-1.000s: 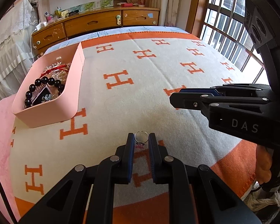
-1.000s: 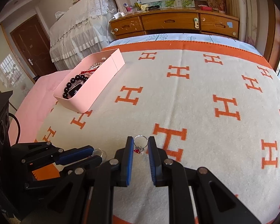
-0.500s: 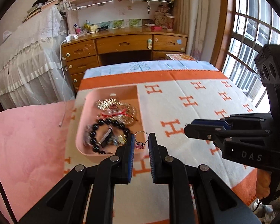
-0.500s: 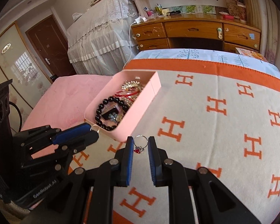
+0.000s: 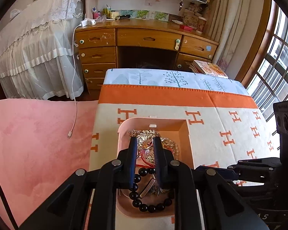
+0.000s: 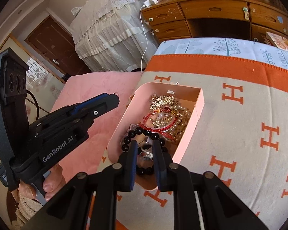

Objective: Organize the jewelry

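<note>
Rings ride in both grippers, each poised over the pink tray [image 5: 190,143] on the orange-and-cream blanket [image 5: 211,118]. Left gripper [image 5: 145,147] shows a narrow gap, and a thin silver ring [image 5: 146,149] seems pinched between the blue pads [image 5: 132,159], directly over the gold-and-red pile at the tray's far half. Right gripper [image 6: 145,149] hangs over the near half, above the black bead bracelet [image 6: 144,132]; a small ring [image 6: 146,154] glints between its pads, though against the clutter I cannot tell whether it is gripped or already lying in the tray. Tray's long axis runs away from both cameras, so each drop is straight down, no reach needed. Neither arm is clearly nearer. Left ring blends into the red bangle [image 5: 146,161] behind it; its stone is not made out. Tray's near wall is cut off by the left gripper's body in the left view.
</note>
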### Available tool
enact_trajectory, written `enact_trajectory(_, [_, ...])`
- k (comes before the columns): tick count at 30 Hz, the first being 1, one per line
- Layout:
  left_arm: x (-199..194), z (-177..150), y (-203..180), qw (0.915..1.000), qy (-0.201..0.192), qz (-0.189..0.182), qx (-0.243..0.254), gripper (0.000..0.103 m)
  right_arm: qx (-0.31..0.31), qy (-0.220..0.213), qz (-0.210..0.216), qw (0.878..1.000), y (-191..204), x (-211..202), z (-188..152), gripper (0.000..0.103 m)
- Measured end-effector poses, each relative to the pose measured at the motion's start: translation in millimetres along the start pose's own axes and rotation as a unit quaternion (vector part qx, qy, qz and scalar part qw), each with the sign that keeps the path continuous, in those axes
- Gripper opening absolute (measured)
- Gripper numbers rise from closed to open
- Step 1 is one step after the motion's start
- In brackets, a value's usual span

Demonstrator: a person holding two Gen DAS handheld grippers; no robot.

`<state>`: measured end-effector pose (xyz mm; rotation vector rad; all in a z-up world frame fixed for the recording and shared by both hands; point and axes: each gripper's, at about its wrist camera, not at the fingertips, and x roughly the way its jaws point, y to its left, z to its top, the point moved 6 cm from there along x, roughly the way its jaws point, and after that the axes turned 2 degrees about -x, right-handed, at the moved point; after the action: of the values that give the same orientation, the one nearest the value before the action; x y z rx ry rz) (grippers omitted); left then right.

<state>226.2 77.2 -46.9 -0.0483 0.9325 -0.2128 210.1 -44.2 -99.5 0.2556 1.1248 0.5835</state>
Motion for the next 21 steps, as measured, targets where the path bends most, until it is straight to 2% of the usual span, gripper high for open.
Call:
enact_trajectory(1, [3, 0, -1, 1.0000, 0.004, -0.001, 0.000, 0.034, 0.002, 0.003, -0.001, 1.000, -1, 1, -1, 0.025])
enact_trajectory(2, [5, 0, -2, 1.0000, 0.006, -0.003, -0.001, 0.056, 0.004, 0.004, -0.002, 1.000, -2, 3, -2, 0.029])
enact_trajectory(3, [6, 0, -3, 1.0000, 0.003, -0.001, -0.001, 0.073, 0.005, 0.005, -0.002, 1.000, -2, 4, -3, 0.033])
enact_trajectory(8, [3, -2, -7, 0.9998, -0.012, 0.011, 0.013, 0.078, 0.014, 0.007, -0.001, 1.000, -2, 5, -12, 0.034])
enact_trajectory(12, [-3, -9, -11, 0.9994, -0.017, 0.023, 0.019, 0.088, -0.004, -0.005, -0.025, 1.000, -2, -4, -22, 0.034])
enact_trajectory(17, [-12, -24, -19, 0.9993, -0.017, 0.024, 0.021, 0.090, -0.014, -0.011, -0.047, 0.999, -5, -16, -39, 0.034])
enact_trajectory(19, [-16, -30, -22, 0.9991, -0.019, 0.033, 0.020, 0.095, -0.014, -0.014, -0.054, 0.998, -9, -22, -47, 0.034])
enact_trajectory(20, [-18, -33, -24, 0.9987, -0.019, 0.043, 0.018, 0.101, -0.014, -0.016, -0.057, 0.998, -10, -24, -51, 0.034])
enact_trajectory(21, [-21, -37, -25, 0.9983, -0.022, 0.052, 0.016, 0.102, -0.013, -0.018, -0.060, 0.998, -12, -27, -55, 0.034])
